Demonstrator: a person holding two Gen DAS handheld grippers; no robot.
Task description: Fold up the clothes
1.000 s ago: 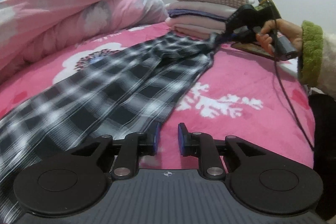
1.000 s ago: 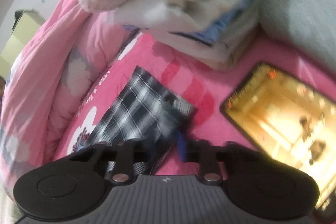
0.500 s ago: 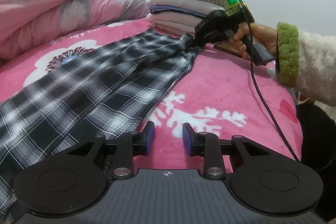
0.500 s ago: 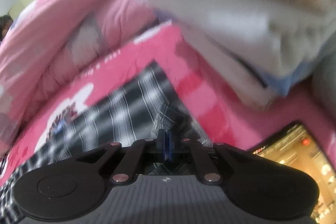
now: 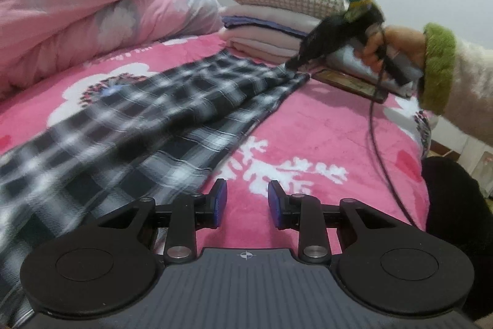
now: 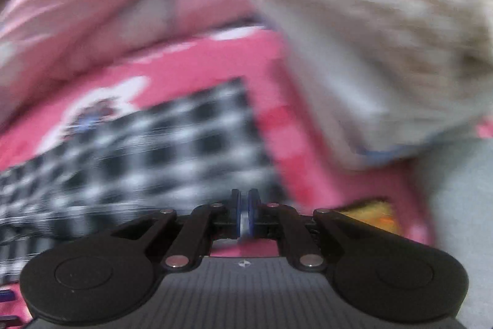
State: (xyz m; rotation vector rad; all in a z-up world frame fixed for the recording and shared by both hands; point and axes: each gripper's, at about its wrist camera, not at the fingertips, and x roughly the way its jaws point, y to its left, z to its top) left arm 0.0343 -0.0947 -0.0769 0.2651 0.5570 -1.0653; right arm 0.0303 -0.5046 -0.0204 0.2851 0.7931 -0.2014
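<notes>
One corner of the plaid garment (image 5: 172, 119) is clamped by the right gripper (image 5: 292, 63) beside the folded stack (image 5: 277, 20); nothing is held between the parted left gripper (image 5: 246, 202) fingers.

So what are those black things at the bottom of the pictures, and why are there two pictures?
Those black things are tongs. A person holds one in each hand, and each has a small camera looking forward along its two fingers. That gives two pictures, one from each hand.

In the left-hand picture, the left tongs stand open over a pink flowered blanket with nothing between them. Farther off you see the person's right hand holding the right tongs, which pinch the far end of the black-and-white checked garment spread across the bed.

The right-hand picture is blurry; its tongs are shut on a bit of that cloth.

Also on the bed: a pink duvet, a stack of folded clothes and a phone.
</notes>
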